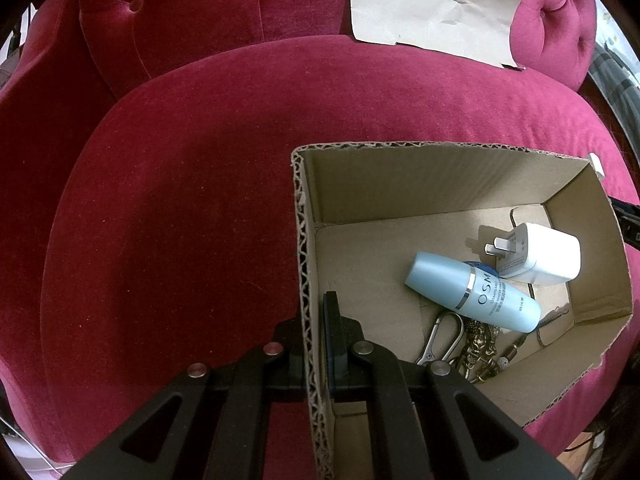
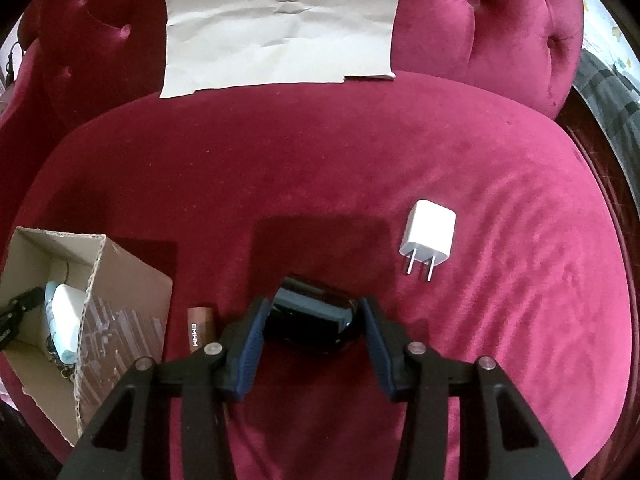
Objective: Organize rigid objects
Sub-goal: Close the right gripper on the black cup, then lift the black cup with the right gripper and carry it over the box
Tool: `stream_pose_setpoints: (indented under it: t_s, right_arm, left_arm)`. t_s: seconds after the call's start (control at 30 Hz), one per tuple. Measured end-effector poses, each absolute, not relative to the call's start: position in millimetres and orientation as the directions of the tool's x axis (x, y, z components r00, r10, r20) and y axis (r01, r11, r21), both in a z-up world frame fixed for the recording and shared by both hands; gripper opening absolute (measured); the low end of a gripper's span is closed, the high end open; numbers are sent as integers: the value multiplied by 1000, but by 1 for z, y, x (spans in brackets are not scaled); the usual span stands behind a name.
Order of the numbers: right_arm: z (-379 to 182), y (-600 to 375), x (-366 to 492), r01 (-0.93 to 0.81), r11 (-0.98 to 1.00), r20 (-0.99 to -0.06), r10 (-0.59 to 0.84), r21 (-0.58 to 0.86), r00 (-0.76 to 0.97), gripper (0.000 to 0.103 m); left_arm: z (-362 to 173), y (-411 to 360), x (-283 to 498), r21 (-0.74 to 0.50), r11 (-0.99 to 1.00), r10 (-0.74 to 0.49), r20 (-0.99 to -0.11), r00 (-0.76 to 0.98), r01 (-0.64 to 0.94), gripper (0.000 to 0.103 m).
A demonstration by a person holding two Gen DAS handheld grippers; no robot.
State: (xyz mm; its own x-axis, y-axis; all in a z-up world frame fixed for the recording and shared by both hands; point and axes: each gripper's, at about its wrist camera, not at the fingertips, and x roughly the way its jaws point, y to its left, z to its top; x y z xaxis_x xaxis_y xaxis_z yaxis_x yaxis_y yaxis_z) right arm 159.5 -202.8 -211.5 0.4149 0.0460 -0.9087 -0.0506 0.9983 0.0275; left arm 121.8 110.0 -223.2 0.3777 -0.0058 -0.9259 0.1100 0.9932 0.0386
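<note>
My left gripper (image 1: 313,320) is shut on the left wall of an open cardboard box (image 1: 360,146), one finger inside and one outside. In the box lie a pale blue bottle (image 1: 472,292), a white plug adapter (image 1: 540,256) and a metal keychain with a clip (image 1: 444,340). In the right wrist view my right gripper (image 2: 314,320) points down at the red cushion, its blue pads (image 2: 254,340) against both sides of a glossy black case (image 2: 312,316). Beside it lie a second white plug adapter (image 2: 428,236) to the right and a brown tube (image 2: 200,328) to the left. The box (image 2: 124,292) stands further left.
Everything rests on a red velvet seat cushion (image 2: 360,160) with a tufted backrest (image 2: 500,20) behind. A creased beige paper sheet (image 2: 280,20) leans on the backrest. The cushion's rounded edge drops off at the right (image 2: 616,280).
</note>
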Motion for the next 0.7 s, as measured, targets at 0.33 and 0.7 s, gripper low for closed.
stream_pose_setpoints:
  t_s: [0.33, 0.7]
  right_arm:
    - [-204, -203, 154, -52, 999, -915, 18, -3, 403, 50]
    - [-183, -197, 145, -60, 998, -910, 8, -18, 415, 50]
  left_arm:
    - [-223, 109, 122, 37, 993, -8, -925, 380, 112, 5]
    - [-224, 110, 122, 36, 993, -9, -925, 380, 112, 5]
